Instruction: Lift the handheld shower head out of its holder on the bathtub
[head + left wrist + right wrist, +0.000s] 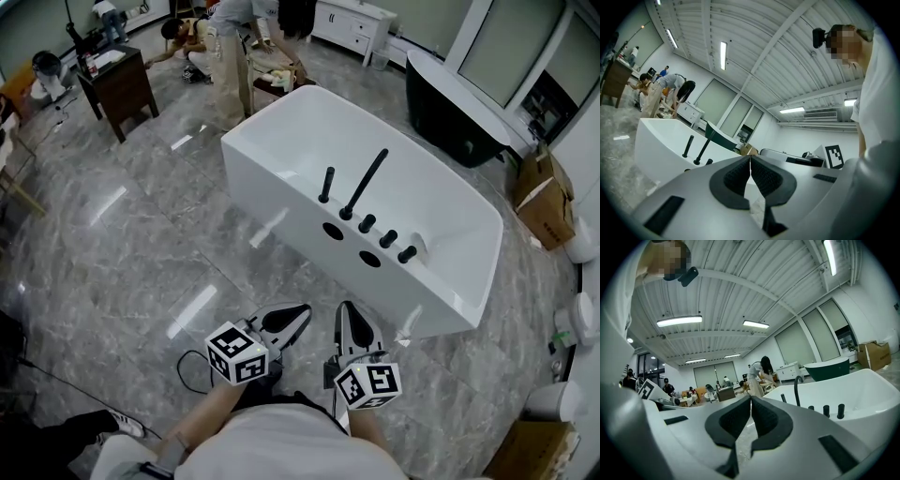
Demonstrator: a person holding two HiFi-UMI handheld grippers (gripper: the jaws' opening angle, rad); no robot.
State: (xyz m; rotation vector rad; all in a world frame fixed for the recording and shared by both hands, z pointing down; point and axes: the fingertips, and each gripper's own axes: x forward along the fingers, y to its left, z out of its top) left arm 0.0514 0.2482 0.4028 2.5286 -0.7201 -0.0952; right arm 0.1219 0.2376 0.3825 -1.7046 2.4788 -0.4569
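Note:
A white bathtub (281, 202) stands in the middle of the marble floor. On its near rim a short black handheld shower head (326, 185) stands upright in its holder, beside a long black spout (366, 181) and three black knobs (387, 238). My left gripper (302, 312) and right gripper (345, 309) are side by side, held level, well short of the tub. Both are shut with nothing between the pads. In the left gripper view the shower head (687, 146) is ahead to the left of the left gripper (750, 158). In the right gripper view the shower head (783, 398) is ahead to the right of the right gripper (750, 398).
A black tub (450, 112) stands at the back right, with cardboard boxes (544, 192) beside it. A dark wooden table (117, 82) and several people (225, 56) are at the back left. A white cabinet (356, 23) lines the far wall.

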